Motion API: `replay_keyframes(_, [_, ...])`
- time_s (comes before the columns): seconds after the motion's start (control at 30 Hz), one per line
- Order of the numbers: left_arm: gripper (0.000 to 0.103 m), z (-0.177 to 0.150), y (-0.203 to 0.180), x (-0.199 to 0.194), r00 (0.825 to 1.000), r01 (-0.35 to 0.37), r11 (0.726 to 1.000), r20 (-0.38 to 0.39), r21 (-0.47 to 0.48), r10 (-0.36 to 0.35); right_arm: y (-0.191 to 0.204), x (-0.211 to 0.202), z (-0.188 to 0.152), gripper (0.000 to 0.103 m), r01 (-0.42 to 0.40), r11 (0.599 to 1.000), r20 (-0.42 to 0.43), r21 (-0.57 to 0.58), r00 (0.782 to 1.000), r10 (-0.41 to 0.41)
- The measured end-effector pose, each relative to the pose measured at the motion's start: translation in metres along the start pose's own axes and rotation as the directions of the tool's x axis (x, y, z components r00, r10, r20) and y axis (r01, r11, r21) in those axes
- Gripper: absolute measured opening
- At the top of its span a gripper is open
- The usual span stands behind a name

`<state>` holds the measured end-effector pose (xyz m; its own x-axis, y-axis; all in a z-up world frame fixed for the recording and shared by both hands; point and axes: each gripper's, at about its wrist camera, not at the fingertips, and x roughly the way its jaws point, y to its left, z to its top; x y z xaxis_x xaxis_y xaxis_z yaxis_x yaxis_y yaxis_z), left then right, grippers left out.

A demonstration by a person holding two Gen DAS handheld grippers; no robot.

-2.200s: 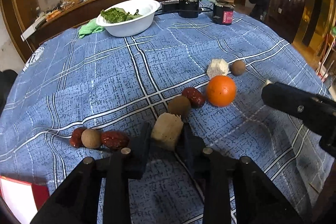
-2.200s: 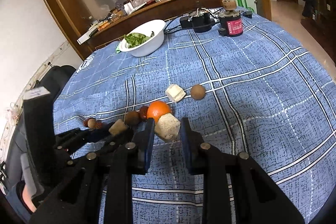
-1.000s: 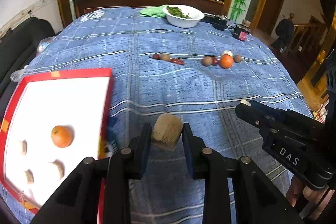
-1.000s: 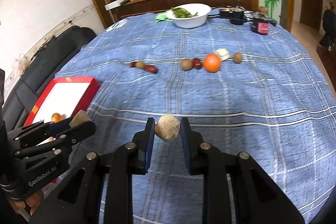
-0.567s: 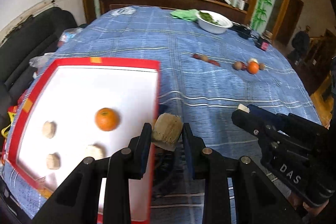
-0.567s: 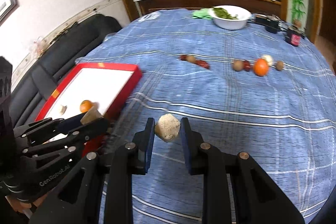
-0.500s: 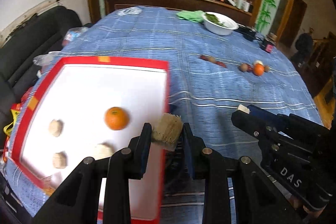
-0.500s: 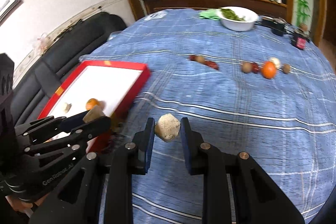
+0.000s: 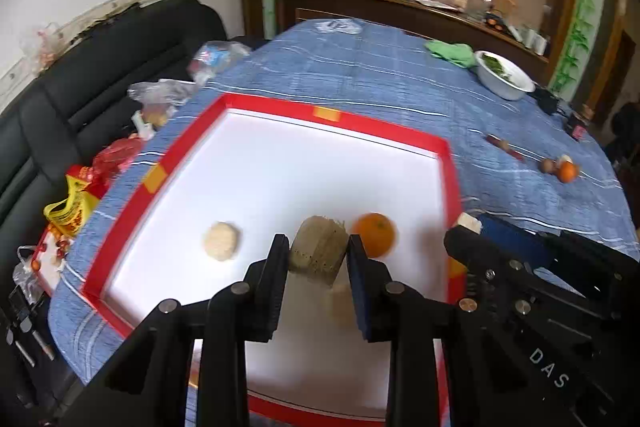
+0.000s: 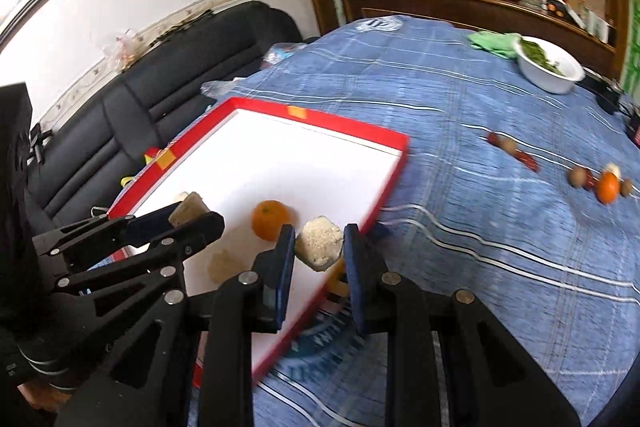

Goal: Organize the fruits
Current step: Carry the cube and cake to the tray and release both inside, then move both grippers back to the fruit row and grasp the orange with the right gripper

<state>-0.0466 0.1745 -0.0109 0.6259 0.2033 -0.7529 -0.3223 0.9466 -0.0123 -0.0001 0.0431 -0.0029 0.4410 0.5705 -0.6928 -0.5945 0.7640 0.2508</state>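
Note:
My left gripper is shut on a tan, ridged fruit chunk and hangs over the white floor of a red-rimmed tray. An orange and a pale lump lie in the tray beside it. My right gripper is shut on a pale grainy chunk above the tray's near right rim; in the left wrist view it shows at the right. The left gripper with its chunk appears in the right wrist view too. More fruit lies far off: an orange, brown balls and red dates.
A blue plaid cloth covers the round table. A white bowl of greens and a green rag stand at the far side. A black sofa with plastic bags runs along the left. Dark gadgets sit beyond the bowl.
Both grippers have swung left across the table, each keeping its chunk. The left one now hangs over the tray's inside, the right one over its right rim. The loose fruit row has receded.

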Motion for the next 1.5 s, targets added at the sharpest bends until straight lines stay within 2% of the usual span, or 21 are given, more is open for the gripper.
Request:
replay_keyframes(0.23, [0.028, 0.002, 0.019, 0.011, 0.998, -0.061, 0.998, -0.014, -0.035, 0.061, 0.020, 0.021, 0.004, 0.027, -0.022, 0.999, -0.026, -0.029, 0.999, 0.022])
replay_keyframes(0.73, [0.028, 0.001, 0.029, 0.019, 0.994, -0.109, 0.993, -0.038, -0.053, 0.107, 0.032, 0.033, 0.001, 0.027, -0.035, 0.998, -0.058, -0.055, 0.998, 0.032])
replay_keyframes(0.93, [0.030, 0.000, 0.041, 0.020, 0.990, -0.139, 0.986, -0.050, -0.093, 0.135, 0.039, 0.036, -0.004, 0.027, -0.045, 0.996, -0.080, -0.074, 0.996, 0.039])
replay_keyframes(1.0, [0.038, 0.000, 0.044, 0.017, 0.988, -0.154, 0.983, -0.039, -0.100, 0.151, 0.041, 0.037, -0.006, 0.027, -0.041, 0.996, -0.084, -0.081, 0.996, 0.034])
replay_keyframes(1.07, [0.063, 0.001, 0.045, 0.015, 0.984, -0.177, 0.979, -0.033, -0.099, 0.175, 0.042, 0.037, -0.007, 0.029, -0.051, 0.995, -0.093, -0.085, 0.995, 0.043])
replay_keyframes(1.1, [0.067, 0.001, 0.045, 0.013, 0.983, -0.182, 0.978, -0.024, -0.103, 0.181, 0.043, 0.037, -0.008, 0.033, -0.052, 0.995, -0.097, -0.086, 0.994, 0.044])
replay_keyframes(1.13, [0.073, 0.002, 0.046, 0.010, 0.983, -0.186, 0.976, -0.012, -0.110, 0.186, 0.043, 0.037, -0.009, 0.049, -0.050, 0.995, -0.104, -0.088, 0.994, 0.041])
replay_keyframes(1.17, [0.075, 0.002, 0.047, 0.009, 0.982, -0.188, 0.975, -0.008, -0.116, 0.188, 0.043, 0.037, -0.009, 0.063, -0.049, 0.995, -0.110, -0.090, 0.993, 0.039])
replay_keyframes(1.23, [0.075, 0.004, 0.048, 0.005, 0.982, -0.188, 0.973, -0.002, -0.138, 0.189, 0.044, 0.031, -0.011, 0.068, -0.058, 0.993, -0.095, -0.105, 0.994, 0.048])
replay_keyframes(1.4, [0.075, 0.010, 0.037, -0.003, 0.990, -0.130, 0.973, 0.021, -0.192, 0.136, 0.026, 0.007, -0.010, 0.068, -0.075, 0.995, -0.040, -0.072, 0.997, 0.072])
replay_keyframes(1.5, [0.076, 0.016, 0.013, -0.005, 0.995, -0.083, 0.984, 0.047, -0.158, 0.092, -0.008, -0.016, -0.008, 0.068, -0.050, 0.999, 0.020, -0.001, 0.999, 0.050])
